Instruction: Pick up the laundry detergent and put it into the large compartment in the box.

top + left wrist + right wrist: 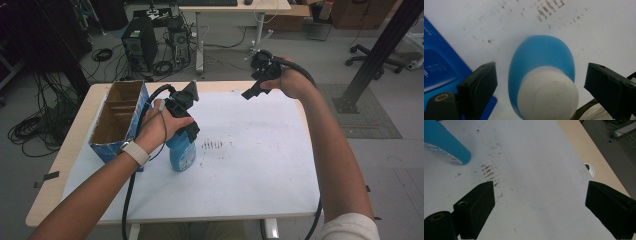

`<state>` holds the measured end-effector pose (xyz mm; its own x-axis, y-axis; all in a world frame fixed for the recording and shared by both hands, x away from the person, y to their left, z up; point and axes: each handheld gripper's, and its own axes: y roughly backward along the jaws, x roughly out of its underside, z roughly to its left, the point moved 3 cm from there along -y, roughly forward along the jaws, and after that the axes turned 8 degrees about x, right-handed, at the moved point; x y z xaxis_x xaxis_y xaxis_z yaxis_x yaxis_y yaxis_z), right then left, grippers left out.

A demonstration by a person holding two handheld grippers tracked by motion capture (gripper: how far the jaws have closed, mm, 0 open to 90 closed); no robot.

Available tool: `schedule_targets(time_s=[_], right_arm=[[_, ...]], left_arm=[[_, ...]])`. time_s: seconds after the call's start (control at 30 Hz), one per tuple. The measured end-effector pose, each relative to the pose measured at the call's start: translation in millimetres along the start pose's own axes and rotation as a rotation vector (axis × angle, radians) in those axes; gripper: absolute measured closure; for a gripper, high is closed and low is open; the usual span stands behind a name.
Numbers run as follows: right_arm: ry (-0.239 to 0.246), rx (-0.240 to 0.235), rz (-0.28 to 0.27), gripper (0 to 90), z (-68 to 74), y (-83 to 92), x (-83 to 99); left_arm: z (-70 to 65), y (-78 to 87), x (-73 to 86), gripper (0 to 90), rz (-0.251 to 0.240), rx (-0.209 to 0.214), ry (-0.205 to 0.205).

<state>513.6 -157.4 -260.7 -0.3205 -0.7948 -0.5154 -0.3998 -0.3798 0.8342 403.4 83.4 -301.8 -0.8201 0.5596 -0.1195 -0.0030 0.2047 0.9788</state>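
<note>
Left tongs (540,82) gape above an upright blue bottle (541,75), ungrasped, beside a cardboard box (117,117); right tongs (539,202) hang open over the table (536,157).

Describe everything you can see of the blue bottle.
The blue bottle looks like smooth plastic, with a rounded body, a white cap and a pale printed label low on its side. It stands upright on the white table cover, beside the open cardboard box. The left gripper hovers above, jaws open either side of the cap, not touching.
</note>
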Motion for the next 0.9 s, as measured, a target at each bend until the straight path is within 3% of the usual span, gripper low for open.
schedule_targets(time_s=[0.57,0.9], right_arm=[[0.000,-0.001,0.002,9.0,1.0,-0.9,-0.6],[0.000,0.001,0.002,9.0,1.0,-0.9,-0.5]], left_arm=[[4.5,-14.0,1.0,11.9,0.000,0.010,0.009],[7.6,-17.0,0.7,18.2,-0.005,0.018,0.015]])
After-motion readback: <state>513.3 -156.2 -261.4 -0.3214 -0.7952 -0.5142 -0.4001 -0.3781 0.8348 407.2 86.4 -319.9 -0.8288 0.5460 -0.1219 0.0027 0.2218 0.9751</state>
